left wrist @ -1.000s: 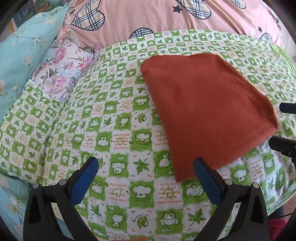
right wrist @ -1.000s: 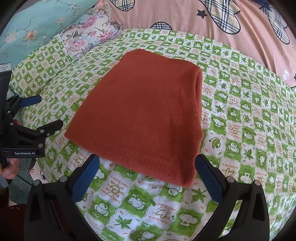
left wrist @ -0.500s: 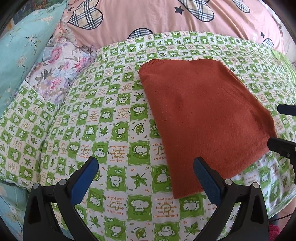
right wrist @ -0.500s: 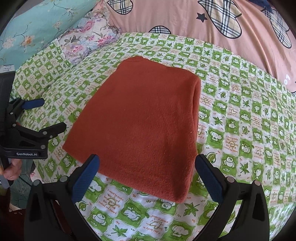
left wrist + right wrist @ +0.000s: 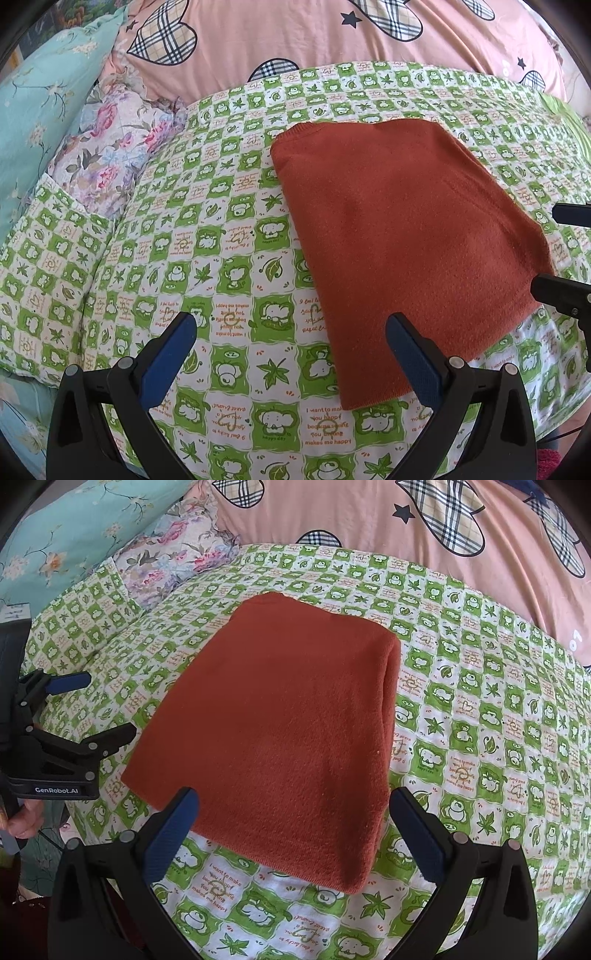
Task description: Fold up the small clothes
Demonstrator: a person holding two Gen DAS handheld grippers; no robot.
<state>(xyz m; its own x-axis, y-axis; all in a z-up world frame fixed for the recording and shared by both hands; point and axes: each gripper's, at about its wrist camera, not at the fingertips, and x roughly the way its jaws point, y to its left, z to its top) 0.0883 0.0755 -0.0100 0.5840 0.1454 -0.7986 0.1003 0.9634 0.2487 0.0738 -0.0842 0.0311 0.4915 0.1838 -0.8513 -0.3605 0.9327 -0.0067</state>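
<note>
A rust-orange knit garment [image 5: 399,236] lies folded into a flat rectangle on the green-and-white checked bedsheet [image 5: 221,258]; it also shows in the right wrist view [image 5: 280,731]. My left gripper [image 5: 291,350] is open and empty, hovering just before the garment's near left corner. My right gripper [image 5: 291,827] is open and empty above the garment's near edge. The left gripper appears at the left of the right wrist view [image 5: 92,709], apart from the cloth. The right gripper's tips show at the right edge of the left wrist view [image 5: 554,251].
A pink quilt with plaid hearts [image 5: 295,40] lies along the far side. A floral pillow [image 5: 110,147] and a teal floral pillow [image 5: 33,110] lie at the left. The bed's near edge drops off at the bottom left of the right wrist view [image 5: 44,867].
Both grippers have drawn back slightly toward me and risen; the garment sits a bit farther from the fingers. The garment itself has not moved. Both grippers stay open.
</note>
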